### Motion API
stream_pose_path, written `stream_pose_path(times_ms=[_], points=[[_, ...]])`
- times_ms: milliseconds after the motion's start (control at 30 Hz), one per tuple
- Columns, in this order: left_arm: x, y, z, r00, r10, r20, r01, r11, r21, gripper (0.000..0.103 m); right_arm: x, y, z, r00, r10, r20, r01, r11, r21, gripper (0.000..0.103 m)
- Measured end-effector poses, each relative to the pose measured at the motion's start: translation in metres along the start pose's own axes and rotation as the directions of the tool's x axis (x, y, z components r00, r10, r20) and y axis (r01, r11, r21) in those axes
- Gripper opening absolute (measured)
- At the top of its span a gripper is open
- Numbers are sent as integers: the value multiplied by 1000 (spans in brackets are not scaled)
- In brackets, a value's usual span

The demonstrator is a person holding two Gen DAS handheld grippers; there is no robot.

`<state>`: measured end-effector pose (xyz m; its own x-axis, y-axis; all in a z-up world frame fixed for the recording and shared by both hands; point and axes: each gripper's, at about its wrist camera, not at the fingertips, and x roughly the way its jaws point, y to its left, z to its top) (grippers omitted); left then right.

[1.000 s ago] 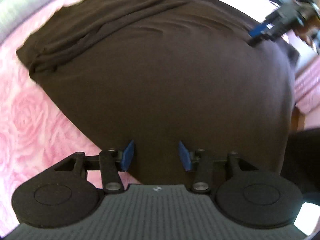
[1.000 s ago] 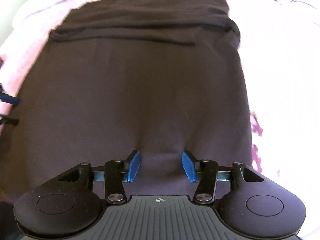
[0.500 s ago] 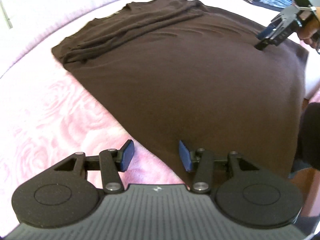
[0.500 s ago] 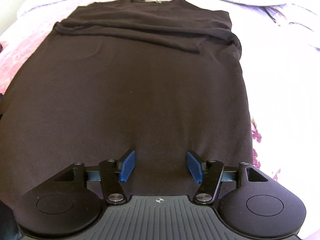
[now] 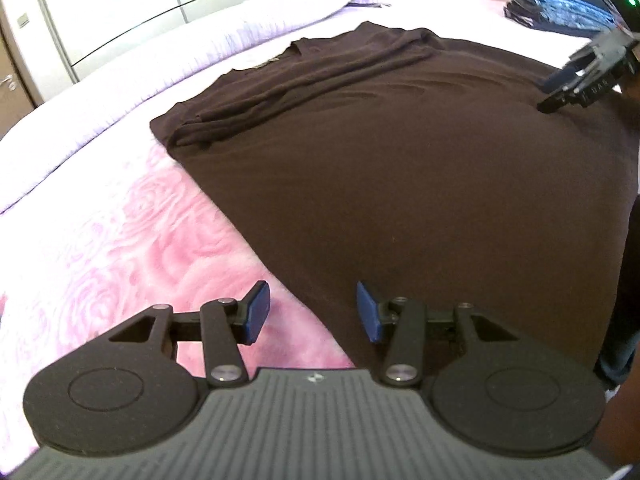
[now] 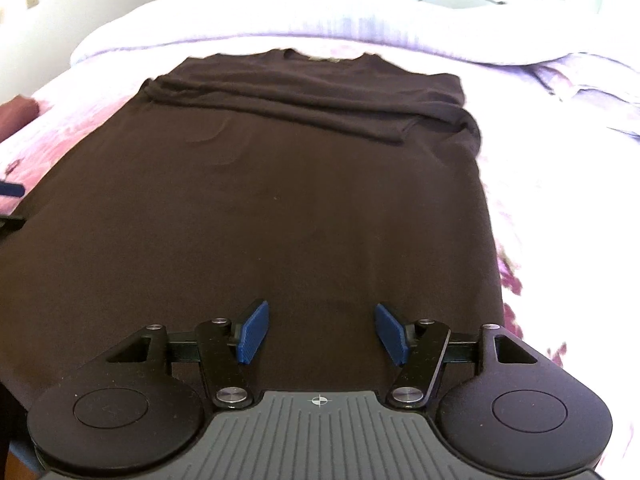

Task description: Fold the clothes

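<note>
Pink bedspread (image 5: 132,240), brown shirt (image 6: 260,208) under right gripper (image 6: 320,330)

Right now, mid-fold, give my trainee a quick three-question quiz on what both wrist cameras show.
1. True or false: the brown shirt lies flat on the pink bedspread with its sleeves folded across the chest.
2. Which best describes the right gripper? A) shut on the hem B) open above the shirt, nothing between the pads C) holding a sock
3. Fill in: the left gripper straddles the shirt's ____ edge.

Key: 1 true; 2 B; 3 side
</note>
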<state>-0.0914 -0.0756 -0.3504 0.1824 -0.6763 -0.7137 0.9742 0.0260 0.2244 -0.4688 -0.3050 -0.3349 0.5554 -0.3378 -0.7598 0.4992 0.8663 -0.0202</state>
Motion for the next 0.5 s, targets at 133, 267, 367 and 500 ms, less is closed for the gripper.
stream_pose_path(times_ms=[133,267,367,500], points=[[-3,-6,-2,999,38,-14,-39,998,-51,42,-6,8,-6,999,-52,12,52,999,15,63],[-5,-15,1,995,90,-34,-92,994,-67,42,-12,10,-11,997,-78,12,77,996,36,64],[-9,-22,3,990,131,-45,-133,989,-67,42,-21,12,-17,997,-82,-1,82,995,55,64],[-18,-33,3,985,165,-55,-167,985,-31,42,-33,15,-28,997,-74,-15,75,995,60,64]])
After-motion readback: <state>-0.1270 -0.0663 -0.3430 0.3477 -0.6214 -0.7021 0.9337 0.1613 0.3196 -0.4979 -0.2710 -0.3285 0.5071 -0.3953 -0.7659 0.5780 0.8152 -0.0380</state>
